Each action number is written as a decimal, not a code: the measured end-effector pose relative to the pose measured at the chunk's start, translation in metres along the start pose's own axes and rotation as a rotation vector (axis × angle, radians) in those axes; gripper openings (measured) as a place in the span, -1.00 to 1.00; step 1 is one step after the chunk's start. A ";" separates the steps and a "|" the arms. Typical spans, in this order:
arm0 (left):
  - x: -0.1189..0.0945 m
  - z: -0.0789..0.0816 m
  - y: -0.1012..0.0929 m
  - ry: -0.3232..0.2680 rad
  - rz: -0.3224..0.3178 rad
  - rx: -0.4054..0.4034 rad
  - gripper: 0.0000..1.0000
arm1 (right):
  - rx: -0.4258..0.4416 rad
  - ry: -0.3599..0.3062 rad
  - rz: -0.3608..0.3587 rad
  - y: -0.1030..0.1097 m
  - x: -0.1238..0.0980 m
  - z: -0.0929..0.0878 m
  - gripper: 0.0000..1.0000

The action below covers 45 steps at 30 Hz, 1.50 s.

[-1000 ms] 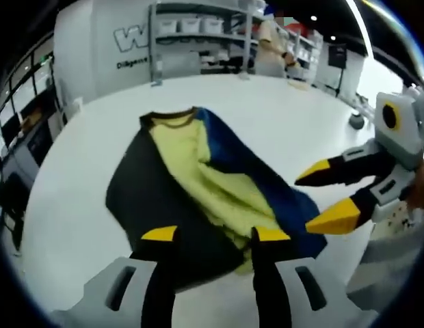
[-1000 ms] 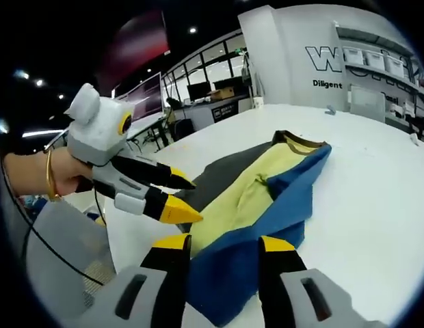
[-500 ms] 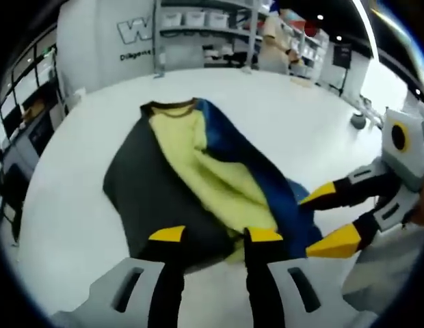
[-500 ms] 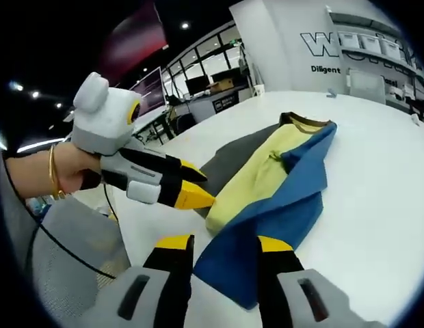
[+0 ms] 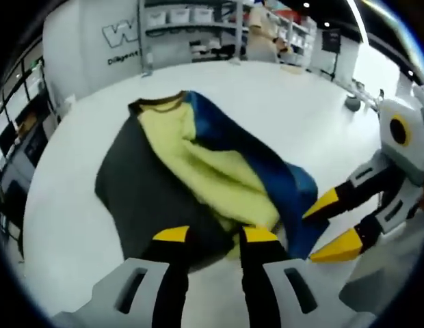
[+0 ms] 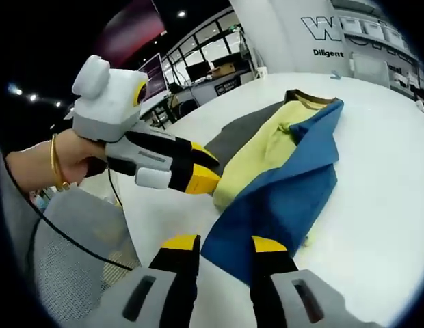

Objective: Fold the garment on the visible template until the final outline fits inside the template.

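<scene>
In the left gripper view, your left tool (image 5: 215, 236) hovers with its yellow tips spread, gripping nothing, right over the near hem of the garment (image 5: 198, 174). The garment lies long and narrow on the white surface (image 5: 280, 109), its neckband at the far end. It sits over the dark grey template (image 5: 130, 198), whose bare part shows along one side. The right tool (image 5: 328, 225) comes in from the side, its tips parted too, just beside the blue edge at the hem.

In the right gripper view, your right tool (image 6: 226, 242) is spread and empty, its tips framing the near blue corner of the garment (image 6: 294, 184). The left tool (image 6: 198, 171) hangs just beside the yellow hem; whether it touches the cloth, I cannot tell.

Expect a light, limp knit that sags, wrinkles and drags its lower layers if pulled sideways. Pinch the two hem corners through all layers, lift only enough to free them, and carry them toward the neckband. The blue panel already bunches near the hem, so smooth it as you lay it down.
</scene>
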<state>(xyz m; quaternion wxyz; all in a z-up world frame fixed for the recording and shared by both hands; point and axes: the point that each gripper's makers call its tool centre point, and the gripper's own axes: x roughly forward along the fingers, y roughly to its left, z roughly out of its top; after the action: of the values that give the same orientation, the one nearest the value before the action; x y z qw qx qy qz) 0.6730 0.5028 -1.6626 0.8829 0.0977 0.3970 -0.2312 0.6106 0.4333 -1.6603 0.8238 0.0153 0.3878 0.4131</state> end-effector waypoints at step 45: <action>-0.015 0.003 0.024 -0.103 0.002 -0.244 -1.00 | 0.146 0.015 -0.002 0.005 0.017 0.015 -0.83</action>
<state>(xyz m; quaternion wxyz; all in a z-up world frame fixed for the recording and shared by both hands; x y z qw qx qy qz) 0.6781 0.5281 -1.6501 0.9077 -0.0222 0.3760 -0.1850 0.6230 0.4529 -1.6593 0.8180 0.0716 0.4232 0.3829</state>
